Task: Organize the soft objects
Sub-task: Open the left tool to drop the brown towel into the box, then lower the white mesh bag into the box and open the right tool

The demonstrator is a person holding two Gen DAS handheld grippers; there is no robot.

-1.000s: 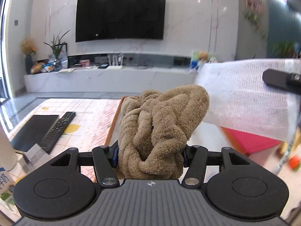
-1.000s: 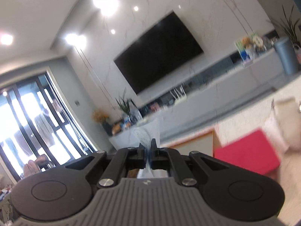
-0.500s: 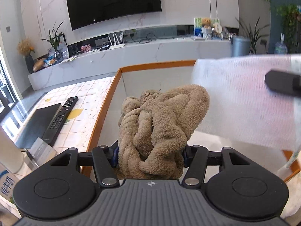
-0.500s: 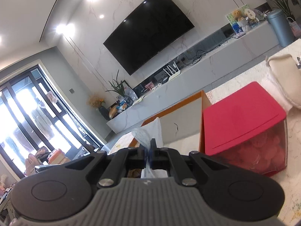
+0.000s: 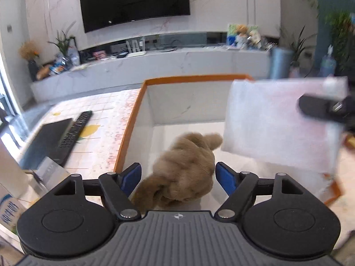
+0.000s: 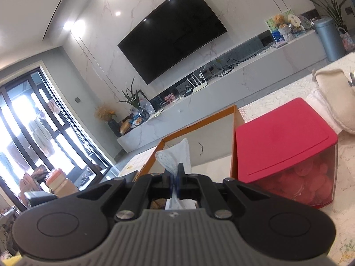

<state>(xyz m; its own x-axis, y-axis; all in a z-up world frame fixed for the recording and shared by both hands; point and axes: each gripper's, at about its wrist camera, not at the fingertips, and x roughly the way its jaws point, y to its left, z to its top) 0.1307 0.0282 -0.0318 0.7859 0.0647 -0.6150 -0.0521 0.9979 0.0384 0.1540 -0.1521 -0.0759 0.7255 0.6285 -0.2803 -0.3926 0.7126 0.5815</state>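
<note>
The fingers of the left gripper (image 5: pixel 178 175) are seen spread and opening, with the brown plush towel (image 5: pixel 184 173) lying free between them inside the orange-rimmed box (image 5: pixel 131 130). The white mesh cloth (image 6: pixel 175 157) is pinched by the pressed-together fingers of the right gripper (image 6: pixel 175 177), to the right above the box, near the red-lidded container (image 6: pixel 281 139) on the worktop (image 5: pixel 104 137).

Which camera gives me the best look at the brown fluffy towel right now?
The left wrist view. The brown fluffy towel lies in the orange-rimmed box, between the opening jaws of the left gripper, pads clear of it. The right wrist view shows only a brown sliver behind its own fingers.
</note>
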